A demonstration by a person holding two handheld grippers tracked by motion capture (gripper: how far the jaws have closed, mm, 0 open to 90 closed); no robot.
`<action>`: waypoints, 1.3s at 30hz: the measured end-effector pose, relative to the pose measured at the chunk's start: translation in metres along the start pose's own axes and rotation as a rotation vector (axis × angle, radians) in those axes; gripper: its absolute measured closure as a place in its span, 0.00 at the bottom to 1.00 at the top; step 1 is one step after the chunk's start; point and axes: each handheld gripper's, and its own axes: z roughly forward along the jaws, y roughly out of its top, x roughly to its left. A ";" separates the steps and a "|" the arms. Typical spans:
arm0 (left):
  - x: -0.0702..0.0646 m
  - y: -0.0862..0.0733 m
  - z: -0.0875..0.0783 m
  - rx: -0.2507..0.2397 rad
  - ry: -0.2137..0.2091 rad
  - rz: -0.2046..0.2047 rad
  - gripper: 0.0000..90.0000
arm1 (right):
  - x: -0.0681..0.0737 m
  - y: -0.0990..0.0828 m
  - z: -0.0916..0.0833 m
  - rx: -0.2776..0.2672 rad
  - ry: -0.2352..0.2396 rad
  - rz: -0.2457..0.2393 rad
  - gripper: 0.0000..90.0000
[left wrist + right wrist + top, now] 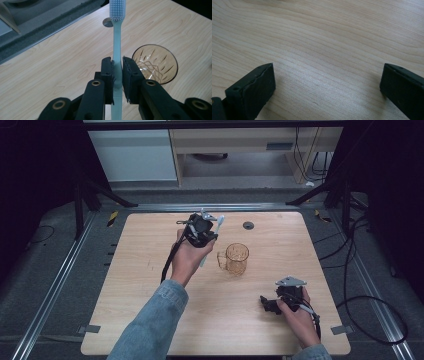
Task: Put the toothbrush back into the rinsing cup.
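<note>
Right gripper sits nearest, close to the desk's near right corner, person's right hand wrapped around its body. Jaws spread wide, nothing between them; the right gripper view shows bare wood grain between the two black pads.

Left gripper is up toward the far edge of the desk, a bit left of centre, held in the left hand with a denim sleeve behind it. Jaws pinch a pale blue toothbrush by the handle, pads pressed against both sides of it. Brush runs along the jaw line: bristle head sticks out past the fingertips, handle end runs back between the gripper's arms. In the high view the white head pokes out past the gripper toward the far edge, tilted right.

Amber cut-glass mug stands upright near the desk's centre, just right of the left hand, handle facing that hand. Looks empty in the left gripper view, where its rim sits just beside the right-hand jaw. Toothbrush is off the desk and outside the mug.

Small dark round disc lies near the far edge, beyond the mug.
</note>
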 end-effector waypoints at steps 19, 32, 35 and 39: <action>-0.014 0.007 0.007 -0.197 0.049 -0.012 0.88 | 0.000 0.000 0.000 -0.001 0.000 -0.004 0.00; -0.017 0.012 0.007 -0.327 0.078 -0.016 0.88 | 0.000 0.000 0.000 0.000 0.000 -0.005 0.00; -0.019 0.013 0.006 -0.364 0.082 -0.011 0.88 | 0.000 0.000 0.000 0.001 0.000 -0.002 0.00; -0.022 0.015 0.004 -0.418 0.084 -0.015 0.88 | 0.000 0.000 0.000 0.001 0.002 -0.002 0.00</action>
